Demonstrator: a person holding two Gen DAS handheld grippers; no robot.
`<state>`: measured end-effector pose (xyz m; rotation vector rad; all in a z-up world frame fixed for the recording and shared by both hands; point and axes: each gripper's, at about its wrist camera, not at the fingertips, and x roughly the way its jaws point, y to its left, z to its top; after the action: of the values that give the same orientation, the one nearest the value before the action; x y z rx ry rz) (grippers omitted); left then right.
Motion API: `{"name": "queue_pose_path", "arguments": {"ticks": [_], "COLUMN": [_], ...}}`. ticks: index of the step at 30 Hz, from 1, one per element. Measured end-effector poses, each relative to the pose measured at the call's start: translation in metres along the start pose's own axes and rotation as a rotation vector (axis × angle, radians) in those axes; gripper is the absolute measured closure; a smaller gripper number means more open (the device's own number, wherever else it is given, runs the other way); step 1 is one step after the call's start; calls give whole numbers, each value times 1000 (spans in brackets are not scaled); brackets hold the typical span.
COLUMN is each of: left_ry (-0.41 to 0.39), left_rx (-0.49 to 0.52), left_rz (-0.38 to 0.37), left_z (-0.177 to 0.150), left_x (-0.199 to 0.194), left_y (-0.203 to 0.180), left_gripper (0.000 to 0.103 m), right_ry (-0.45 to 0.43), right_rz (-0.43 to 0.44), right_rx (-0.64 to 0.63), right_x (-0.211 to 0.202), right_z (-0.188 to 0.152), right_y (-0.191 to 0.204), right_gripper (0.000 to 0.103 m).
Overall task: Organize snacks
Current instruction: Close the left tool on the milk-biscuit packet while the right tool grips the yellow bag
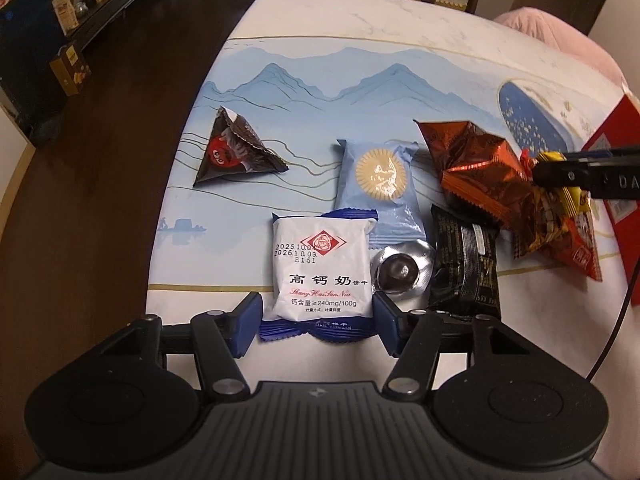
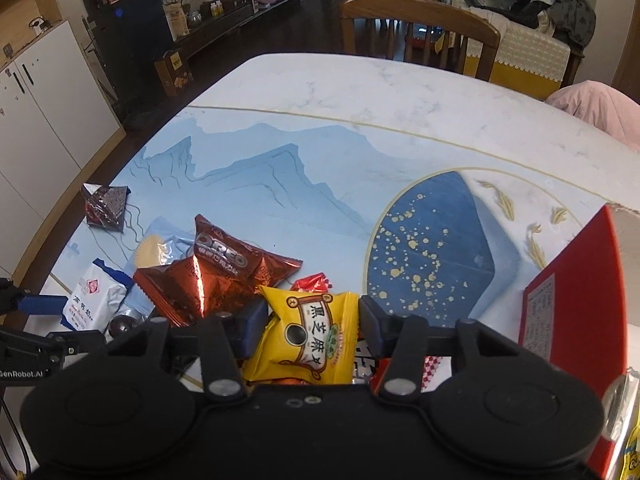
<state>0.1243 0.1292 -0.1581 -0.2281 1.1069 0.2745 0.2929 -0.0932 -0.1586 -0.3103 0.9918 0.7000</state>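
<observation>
While the left claw [image 1: 316,312] brackets the white biscuit packet [image 1: 320,270] on the counter [image 1: 360,28], jaws open, the right claw [image 2: 314,320] grips the yellow sesame packet [image 2: 308,338] beside the red box [image 2: 580,320]; closing squarely likely avoids crushing.

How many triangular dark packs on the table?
1: a dark pyramid pack alone at the table's left, apart from the main snack pile. More could be hidden under the pile by the right gripper.

The left tool [image 1: 316,318] straddles a white square biscuit packet [image 1: 320,266] at lower centre, fingers beside its edges; a brown triangular candy pouch [image 1: 236,150] lies upper left on the counter [image 1: 360,32].
</observation>
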Motion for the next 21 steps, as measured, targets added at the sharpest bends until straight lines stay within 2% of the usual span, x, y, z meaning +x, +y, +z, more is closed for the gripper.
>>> {"name": "queue_pose_path", "arguments": {"ticks": [5,11,16,21], "left_ry": [-15,-18,-22,-21], "left_rx": [-31,-48,-104,-176], "left_rz": [-12,-10,-21,-71], "left_z": [-1,-1,-1,-1], "left_x": [-7,-16,-22,-32], "left_y": [5,7,15,26], "left_gripper": [47,55,56,56], "right_ry": [-20,-46,-62,-87], "right_rz": [-11,-11,-1,17], "right_rx": [12,14,19,29], "right_x": [-15,-39,-61,-85], "right_z": [-2,-6,-12,-21], "right_y": [2,8,12,13], "right_gripper": [55,55,55,55]}}
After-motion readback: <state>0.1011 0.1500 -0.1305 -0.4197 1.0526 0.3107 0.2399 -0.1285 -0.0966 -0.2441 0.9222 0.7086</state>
